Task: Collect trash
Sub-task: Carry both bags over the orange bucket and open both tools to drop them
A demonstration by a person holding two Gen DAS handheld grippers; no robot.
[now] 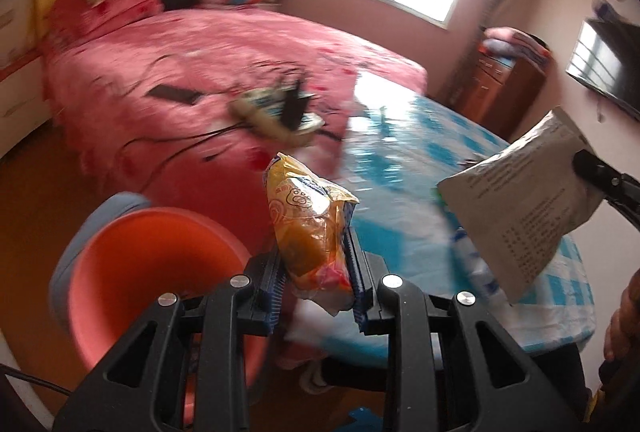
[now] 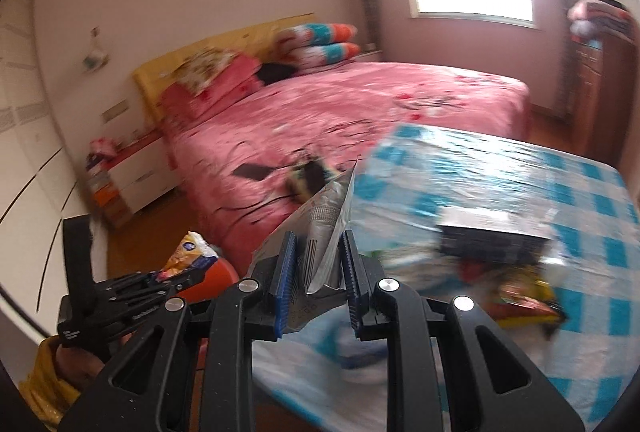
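- While both views smear with motion blur, the left claw (image 1: 316,272) is clamped tight on a yellow snack wrapper (image 1: 310,216); the wrapper stands up crumpled between the blue pads, above the gap between an orange stool (image 1: 152,272) and the table (image 1: 420,168)
- The right claw (image 2: 318,280) is closed just as firmly on a grey printed pouch (image 2: 320,216); the pouch rises tilted from its pads, over the near edge of the table
- From the left wrist view that same pouch (image 1: 520,208) hangs at the right, pinched at its far side by the right claw (image 1: 596,172), above the blue-and-white checked tablecloth (image 1: 400,152)
- From the right wrist view the left claw (image 2: 168,274) sits low at the left with the yellow wrapper (image 2: 188,256) in its grip; a hand (image 2: 76,364) holds its handle
- More litter lies on the table: a dark box (image 2: 492,236); beside it red and yellow wrappers (image 2: 524,302), too blurred to name
- Behind, a pink bed (image 2: 360,104) carries a dark phone-like slab (image 2: 254,170) and a tangle of cables (image 1: 280,104)
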